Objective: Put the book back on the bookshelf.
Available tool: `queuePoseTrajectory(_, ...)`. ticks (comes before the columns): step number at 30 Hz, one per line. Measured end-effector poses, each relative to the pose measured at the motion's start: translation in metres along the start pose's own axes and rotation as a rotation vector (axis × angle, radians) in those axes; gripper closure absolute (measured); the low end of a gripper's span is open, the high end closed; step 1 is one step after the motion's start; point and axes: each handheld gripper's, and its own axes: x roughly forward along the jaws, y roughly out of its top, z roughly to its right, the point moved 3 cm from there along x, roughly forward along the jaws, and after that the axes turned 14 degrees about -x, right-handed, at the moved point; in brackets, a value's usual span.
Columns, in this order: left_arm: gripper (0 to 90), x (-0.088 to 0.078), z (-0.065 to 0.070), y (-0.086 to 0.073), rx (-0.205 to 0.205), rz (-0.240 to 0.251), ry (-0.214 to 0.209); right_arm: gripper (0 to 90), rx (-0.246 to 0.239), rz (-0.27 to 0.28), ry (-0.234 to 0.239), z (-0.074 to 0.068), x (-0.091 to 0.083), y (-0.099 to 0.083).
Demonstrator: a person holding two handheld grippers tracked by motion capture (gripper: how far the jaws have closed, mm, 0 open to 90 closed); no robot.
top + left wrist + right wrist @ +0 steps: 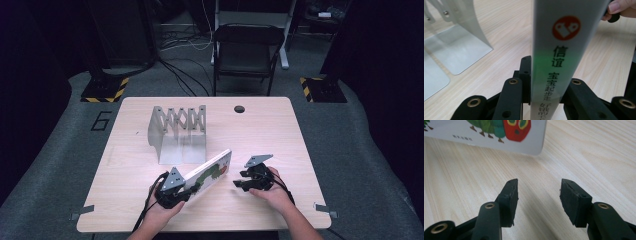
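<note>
Left tongs: black left gripper [186, 194] sits closest to the person, low on the table. Its jaws squeeze the book [209, 175] by its thin edge. In the left gripper view the book's spine [560, 57] stands straight up between the two pads, and both pads press on it.

Right tongs: right gripper [237, 184] rests just beside the book's far corner. Its jaws stand partly apart with nothing between them. In the right gripper view the fingertips [511, 195] point at bare wood, and the book's corner with the red caterpillar face [517, 128] lies a little past them, not touching.

Book: white picture book with a green caterpillar on the cover. It is tipped up on a slant in front of the person, one end in the left tongs, the other end up off the table.

Rack: grey metal book rack [178, 131] stands behind the book, toward the middle of the table [280, 130], well apart from both tongs. Its slots look free.

Step now: I think the book is being picked up so it can go into the rack.

Next move: I think the left tongs need to carry the book over to the rack, keep it standing tall, and line its edge up with a slot. The right tongs could steady the loose end.

Watch out: the grip is on one end, so the book could swing or slip.
</note>
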Motion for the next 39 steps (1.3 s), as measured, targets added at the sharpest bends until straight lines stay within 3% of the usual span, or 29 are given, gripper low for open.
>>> queuePoseTrajectory(7, 75.5, -0.012, -0.009, 0.001, -0.015, 0.01, 0.031, 48.2, 0.023, -0.011, 0.001, 0.002, -0.002, 0.0)
queuePoseTrajectory(9, 75.5, -0.015, -0.01, 0.001, -0.019, 0.013, 0.039, 48.3, 0.002, -0.007, 0.002, 0.005, -0.003, 0.0)
queuePoseTrajectory(17, 75.5, -0.022, -0.014, 0.0, -0.033, 0.015, 0.06, 48.2, 0.029, -0.006, -0.008, 0.008, -0.006, -0.001)
queuePoseTrajectory(24, 75.4, -0.027, -0.018, -0.001, -0.04, 0.019, 0.083, 48.2, 0.014, -0.001, -0.014, 0.011, -0.006, -0.002)
queuePoseTrajectory(39, 75.4, -0.05, -0.038, -0.006, -0.079, 0.037, 0.143, 47.7, 0.028, -0.006, -0.028, 0.015, -0.009, -0.005)
